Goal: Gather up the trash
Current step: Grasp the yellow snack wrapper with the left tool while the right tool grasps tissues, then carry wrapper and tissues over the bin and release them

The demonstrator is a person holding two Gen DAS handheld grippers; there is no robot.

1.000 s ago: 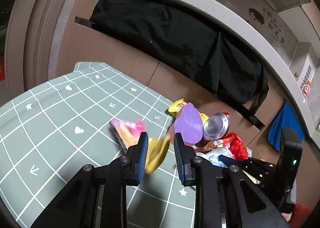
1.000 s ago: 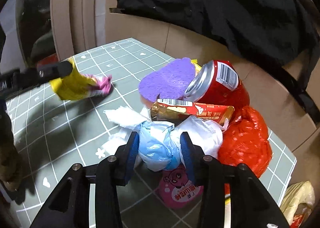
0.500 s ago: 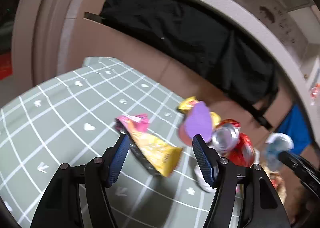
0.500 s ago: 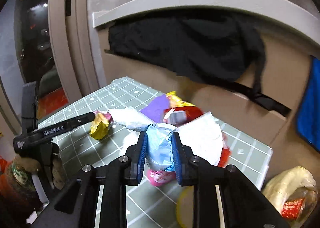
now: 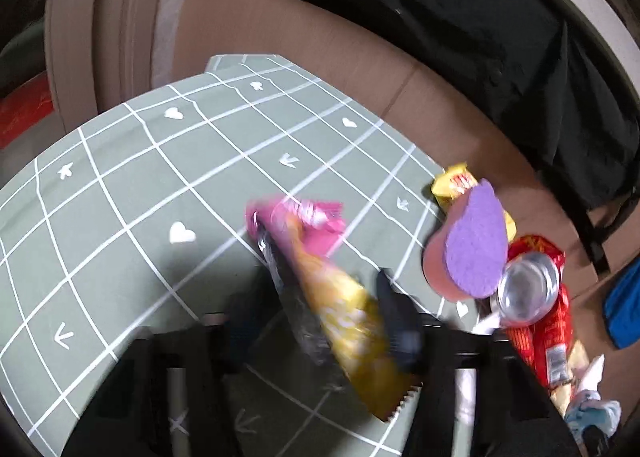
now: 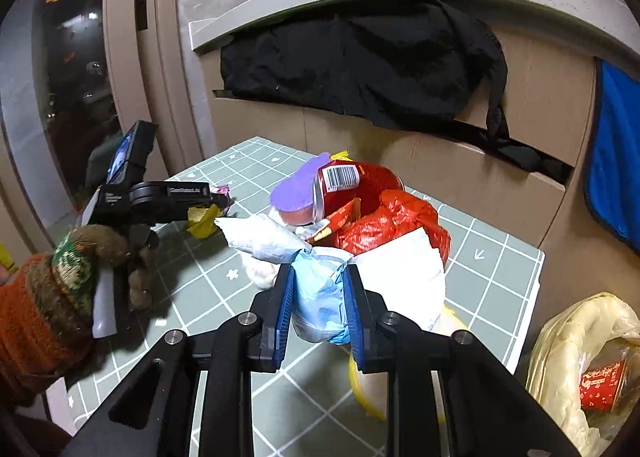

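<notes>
A yellow and pink snack wrapper (image 5: 332, 297) lies on the green grid table (image 5: 120, 197), blurred, between the jaws of my left gripper (image 5: 316, 317). Those jaws are closing; a gap still shows on the wrapper's left side. From the right wrist view the left gripper (image 6: 218, 199) sits at the table's left with the yellow wrapper (image 6: 204, 217) under its tip. My right gripper (image 6: 318, 289) is shut on a crumpled blue and white plastic wad (image 6: 316, 297), held above the table. Behind it is the trash pile: purple sponge (image 6: 298, 187), red can (image 6: 352, 181), red bag (image 6: 392, 221).
A hand in a knit glove (image 6: 80, 253) holds the left gripper. A pale plastic bag (image 6: 580, 357) with trash sits beyond the table's right edge. Brown cardboard with a black cloth (image 6: 360, 65) backs the table, and a blue cloth (image 6: 616, 161) hangs at the right.
The left jaws let go of the wrapper, spread wide, and now narrow around it again. The right gripper closed on the blue wad and lifted it back from the pile.
</notes>
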